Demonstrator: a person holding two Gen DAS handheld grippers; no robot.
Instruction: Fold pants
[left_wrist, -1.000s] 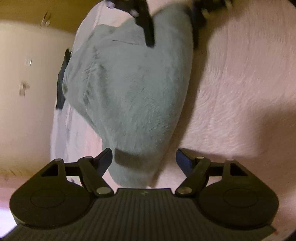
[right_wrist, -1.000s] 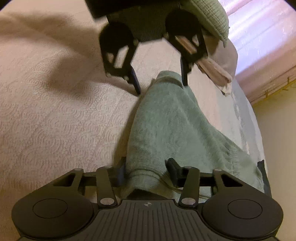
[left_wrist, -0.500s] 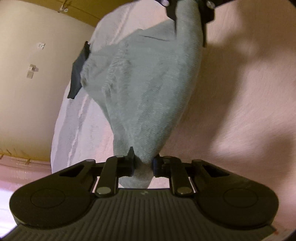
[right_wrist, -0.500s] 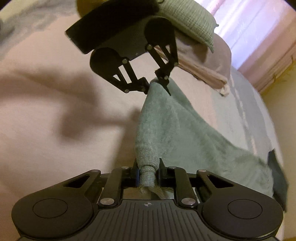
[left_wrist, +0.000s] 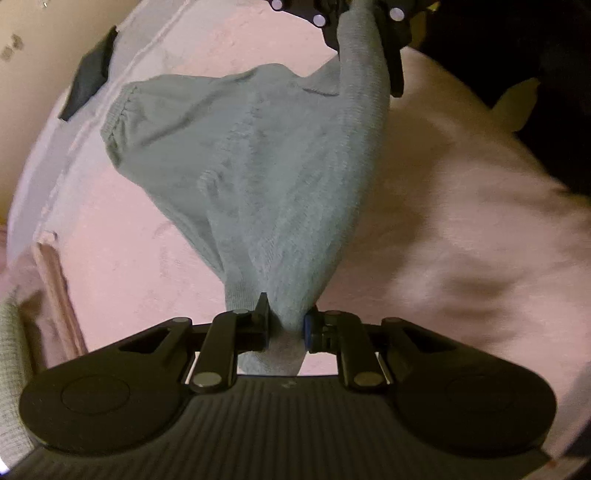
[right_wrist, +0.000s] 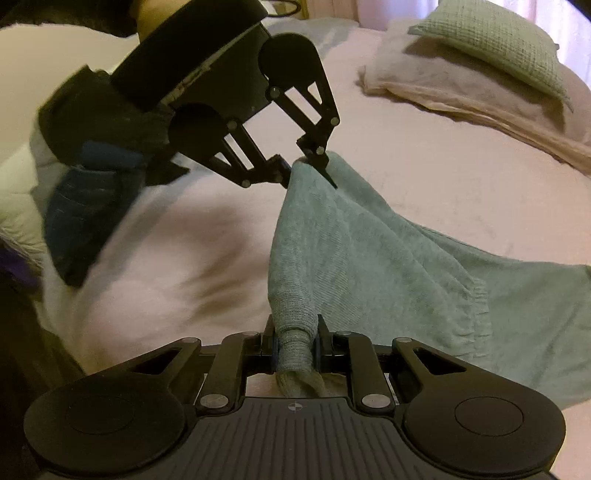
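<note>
Pants (right_wrist: 369, 254) run past the frame's right edge.

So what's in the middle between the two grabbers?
The green pants stretch from the right gripper to the left gripper, both pinching them above the bed, per the right wrist view.

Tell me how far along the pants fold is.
Done: both tongs are clamped on bunched cloth, left tongs and right tongs, at opposite ends of one edge of the green pants. In hand: that edge is lifted off the bed. Left: laying it over the elastic waistband and flattening.
</note>
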